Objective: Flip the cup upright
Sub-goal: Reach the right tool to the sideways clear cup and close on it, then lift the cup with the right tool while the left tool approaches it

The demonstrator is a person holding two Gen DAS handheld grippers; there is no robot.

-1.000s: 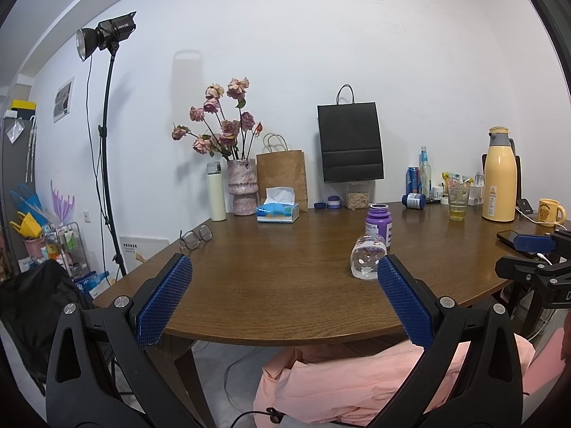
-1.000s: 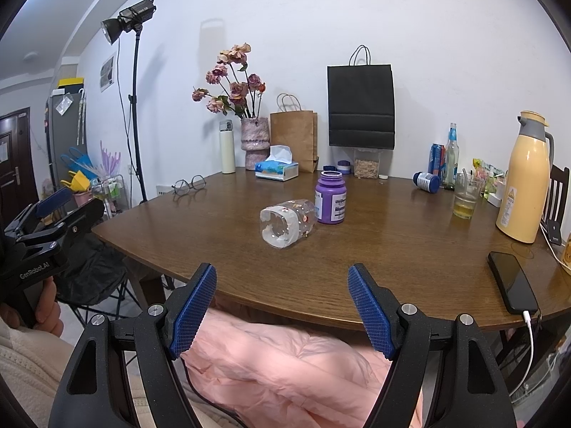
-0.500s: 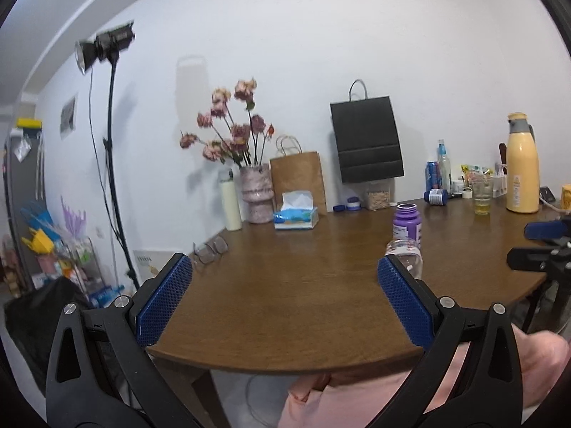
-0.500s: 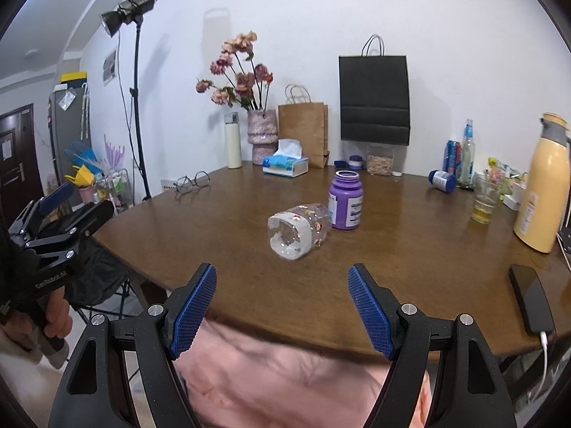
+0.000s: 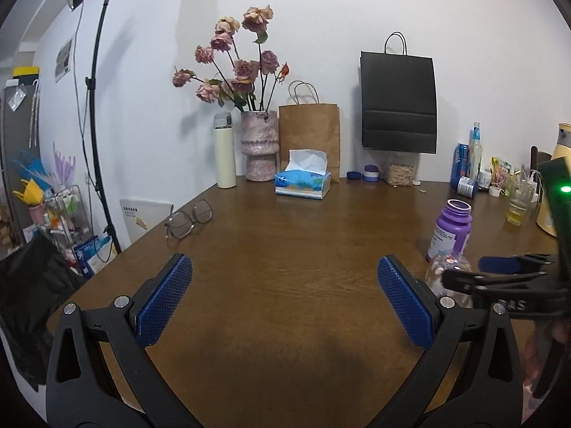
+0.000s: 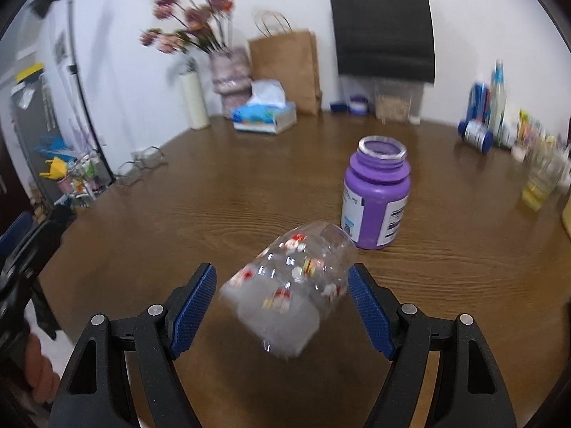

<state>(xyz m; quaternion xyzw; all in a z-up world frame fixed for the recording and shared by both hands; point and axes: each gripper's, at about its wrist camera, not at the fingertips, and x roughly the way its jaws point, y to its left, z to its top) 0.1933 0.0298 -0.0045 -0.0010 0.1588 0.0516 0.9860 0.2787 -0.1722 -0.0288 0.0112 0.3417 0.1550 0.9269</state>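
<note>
Purple jar (image 6: 375, 196) stands just behind cup (image 6: 291, 290), blocking far side; bare table (image 6: 200, 214) to cup's left.

Black plastic left gripper (image 5: 284, 299) and right gripper (image 6: 282, 306): blue cross-hatched pads (image 5: 164, 299), silver screws (image 5: 120, 301).

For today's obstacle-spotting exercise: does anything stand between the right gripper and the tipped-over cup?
Nothing visible does. The clear cup lies on its side between the open fingers of the right gripper. The purple bottle stands just beyond it, not in the way.
</note>
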